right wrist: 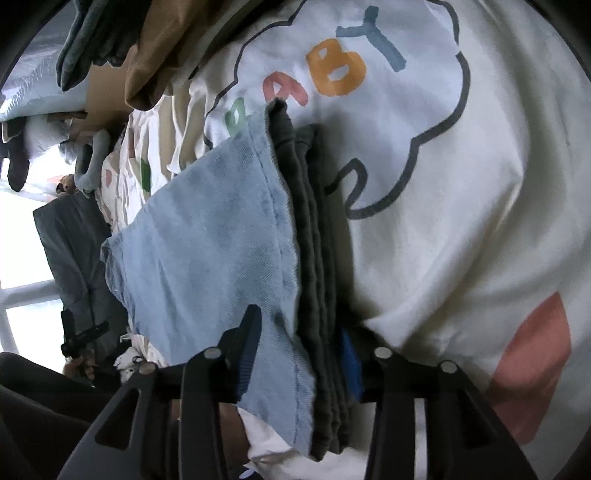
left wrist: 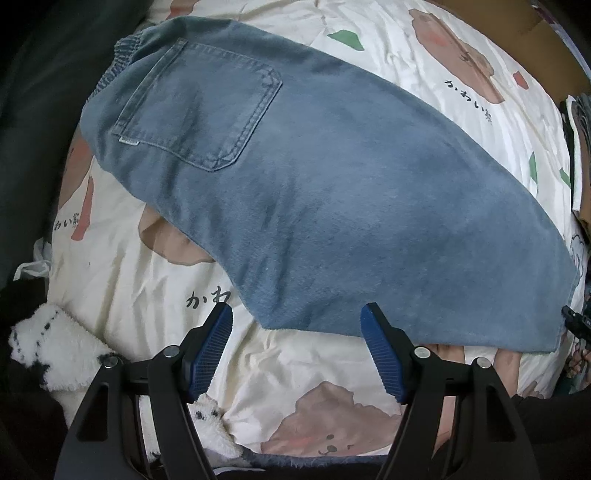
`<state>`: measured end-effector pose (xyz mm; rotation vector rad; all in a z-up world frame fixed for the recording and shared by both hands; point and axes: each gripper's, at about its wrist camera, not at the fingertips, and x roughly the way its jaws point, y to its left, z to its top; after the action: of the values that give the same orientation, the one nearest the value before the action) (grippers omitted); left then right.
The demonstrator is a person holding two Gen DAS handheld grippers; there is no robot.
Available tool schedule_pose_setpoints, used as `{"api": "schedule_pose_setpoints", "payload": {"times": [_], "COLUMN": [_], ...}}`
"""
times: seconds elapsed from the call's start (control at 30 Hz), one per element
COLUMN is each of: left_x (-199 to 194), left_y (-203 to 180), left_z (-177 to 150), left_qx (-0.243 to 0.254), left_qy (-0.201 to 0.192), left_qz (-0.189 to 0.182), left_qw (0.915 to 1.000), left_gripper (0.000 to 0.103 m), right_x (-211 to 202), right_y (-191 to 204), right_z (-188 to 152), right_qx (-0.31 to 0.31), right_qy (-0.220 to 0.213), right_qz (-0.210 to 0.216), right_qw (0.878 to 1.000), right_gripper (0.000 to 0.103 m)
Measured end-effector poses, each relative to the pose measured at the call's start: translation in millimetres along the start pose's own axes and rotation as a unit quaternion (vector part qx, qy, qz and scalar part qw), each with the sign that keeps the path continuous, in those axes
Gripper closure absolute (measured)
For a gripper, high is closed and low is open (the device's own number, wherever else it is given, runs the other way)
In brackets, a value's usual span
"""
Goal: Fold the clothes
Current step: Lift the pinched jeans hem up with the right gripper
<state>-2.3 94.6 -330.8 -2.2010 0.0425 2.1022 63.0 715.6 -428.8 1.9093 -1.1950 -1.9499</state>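
Note:
Blue denim shorts (left wrist: 295, 184) lie folded lengthwise on the cream printed bedsheet (left wrist: 140, 280), waistband far left, back pocket facing up, hem near me. My left gripper (left wrist: 297, 325) is open and empty, hovering just above the hem's near edge. In the right wrist view my right gripper (right wrist: 299, 354) is shut on the denim hem (right wrist: 207, 236), with its dark layered edge (right wrist: 317, 258) between the blue pads. The right gripper's tip shows at the left wrist view's right edge (left wrist: 576, 325).
A white and black plush toy (left wrist: 55, 350) lies at the lower left. Stacked folded clothes (left wrist: 580, 147) sit at the right edge. A brown garment (right wrist: 166, 48) and dark clothes (right wrist: 92, 33) hang above the sheet's "BABY" print (right wrist: 332, 70). A dark surface borders the bed's left.

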Motion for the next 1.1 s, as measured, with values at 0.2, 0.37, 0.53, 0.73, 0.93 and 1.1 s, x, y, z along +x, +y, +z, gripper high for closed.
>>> {"api": "schedule_pose_setpoints", "payload": {"times": [0.2, 0.37, 0.53, 0.73, 0.93, 1.1], "left_x": [4.9, 7.0, 9.1, 10.5, 15.5, 20.2], "left_y": [-0.2, 0.4, -1.1, 0.5, 6.3, 2.1], "left_z": [-3.7, -3.2, -1.9, -2.3, -4.1, -3.3], "left_qx": [0.003, 0.007, 0.011, 0.014, 0.005, 0.004], "left_qy": [0.005, 0.008, 0.008, 0.010, 0.014, 0.013], "left_qz": [-0.002, -0.002, -0.005, -0.004, -0.003, -0.010], "left_qw": [1.0000, 0.9999, 0.9999, 0.9998, 0.9999, 0.9999], "left_gripper": [0.030, 0.030, 0.030, 0.030, 0.030, 0.030], "right_x": [-11.9, -20.2, -9.3, 9.6, 16.5, 14.0], "right_y": [17.9, 39.8, 44.8, 23.1, -0.7, -5.8], "right_z": [0.3, -3.4, -0.3, 8.7, 11.4, 10.6], "right_qx": [-0.021, -0.046, -0.049, -0.023, 0.017, 0.022], "right_qy": [0.007, 0.011, 0.014, 0.021, 0.024, 0.026], "right_qz": [0.045, 0.077, 0.060, 0.027, 0.056, 0.039], "right_qw": [0.999, 0.996, 0.997, 0.999, 0.998, 0.999], "right_gripper": [0.063, 0.063, 0.063, 0.063, 0.065, 0.092]}}
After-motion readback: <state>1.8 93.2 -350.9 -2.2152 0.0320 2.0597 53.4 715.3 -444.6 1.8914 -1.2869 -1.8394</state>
